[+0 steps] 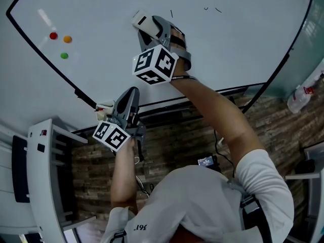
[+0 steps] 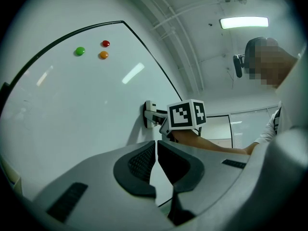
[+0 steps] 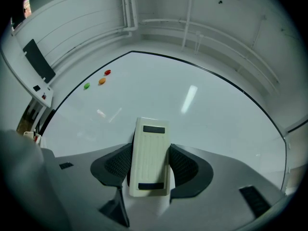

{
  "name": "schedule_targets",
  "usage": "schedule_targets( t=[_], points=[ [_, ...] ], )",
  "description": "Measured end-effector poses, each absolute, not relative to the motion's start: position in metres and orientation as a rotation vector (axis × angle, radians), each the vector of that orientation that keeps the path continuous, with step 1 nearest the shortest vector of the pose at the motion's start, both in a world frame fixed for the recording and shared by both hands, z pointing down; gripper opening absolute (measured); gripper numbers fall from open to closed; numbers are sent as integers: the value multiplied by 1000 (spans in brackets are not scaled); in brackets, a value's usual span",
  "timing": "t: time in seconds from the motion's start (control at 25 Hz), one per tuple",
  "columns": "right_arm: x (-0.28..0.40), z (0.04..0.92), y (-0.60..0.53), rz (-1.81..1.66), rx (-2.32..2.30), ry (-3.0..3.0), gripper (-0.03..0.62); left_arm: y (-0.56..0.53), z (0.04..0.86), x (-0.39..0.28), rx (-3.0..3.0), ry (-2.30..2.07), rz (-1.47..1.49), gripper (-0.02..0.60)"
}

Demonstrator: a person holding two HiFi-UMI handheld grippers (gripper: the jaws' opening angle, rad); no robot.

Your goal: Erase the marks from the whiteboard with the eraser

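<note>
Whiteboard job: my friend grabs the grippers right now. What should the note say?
Right gripper: shut on the cream rectangular eraser, which is pressed flat against the white whiteboard.
Left gripper: shut, holding nothing, low by the board's bottom edge.
Done: most of the board looks clean. How much was wiped cannot be told.
Left: a few short black marker strokes just beside the eraser, on its right in the head view. Slide the eraser over them.
The red, orange and green round magnets sit far off on the other side. They are probably not marks to erase.
</note>
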State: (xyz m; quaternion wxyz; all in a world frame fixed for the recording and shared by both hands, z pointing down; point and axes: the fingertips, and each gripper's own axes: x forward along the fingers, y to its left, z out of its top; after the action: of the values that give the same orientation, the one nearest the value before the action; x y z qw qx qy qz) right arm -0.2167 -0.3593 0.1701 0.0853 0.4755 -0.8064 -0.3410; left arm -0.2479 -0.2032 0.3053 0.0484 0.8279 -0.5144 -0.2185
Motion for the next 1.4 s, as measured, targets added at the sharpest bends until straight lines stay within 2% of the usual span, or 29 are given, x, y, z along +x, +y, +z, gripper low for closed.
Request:
schedule_targets(
  t=[1.4],
  points=[
    [-38, 156, -426, -915, 1676, -2299, 258, -258, 303, -134, 2622, -1378, -559, 14]
  ],
)
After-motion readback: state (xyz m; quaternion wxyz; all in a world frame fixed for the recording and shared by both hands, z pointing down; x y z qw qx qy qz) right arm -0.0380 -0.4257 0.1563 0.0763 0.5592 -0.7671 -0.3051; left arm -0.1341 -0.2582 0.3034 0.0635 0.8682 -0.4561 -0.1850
